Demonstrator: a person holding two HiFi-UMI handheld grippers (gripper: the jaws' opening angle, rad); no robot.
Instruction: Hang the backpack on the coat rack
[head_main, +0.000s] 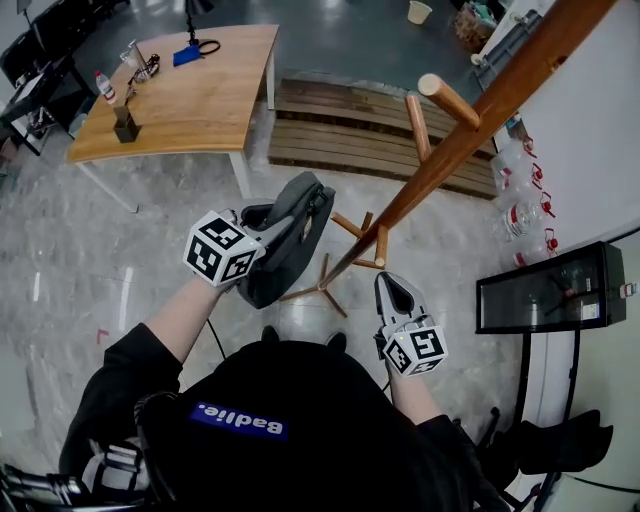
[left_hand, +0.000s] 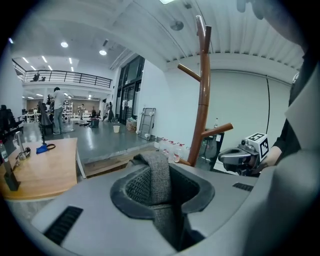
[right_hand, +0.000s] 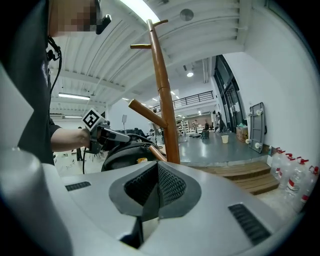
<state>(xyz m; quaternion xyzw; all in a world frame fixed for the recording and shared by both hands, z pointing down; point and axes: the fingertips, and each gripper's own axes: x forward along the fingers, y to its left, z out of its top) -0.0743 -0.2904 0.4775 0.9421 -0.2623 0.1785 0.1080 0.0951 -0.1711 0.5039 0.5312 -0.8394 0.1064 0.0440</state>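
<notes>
We had not yet hung the backpack (head_main: 290, 245). It dangled beside the rack (head_main: 470, 120), on no peg, from our left gripper (head_main: 278, 226), which was clamped on its grey strap (left_hand: 159, 175). Our right gripper (head_main: 395, 288) was closed and empty. The backpack looked dark grey, soft and rounded, and seemed to slump under its own weight.

The left gripper (head_main: 283, 224), forearm stretched forward, has its jaws clamped on the backpack strap (left_hand: 158, 176). The right gripper (head_main: 396, 293) points forward, jaws together and empty.
</notes>
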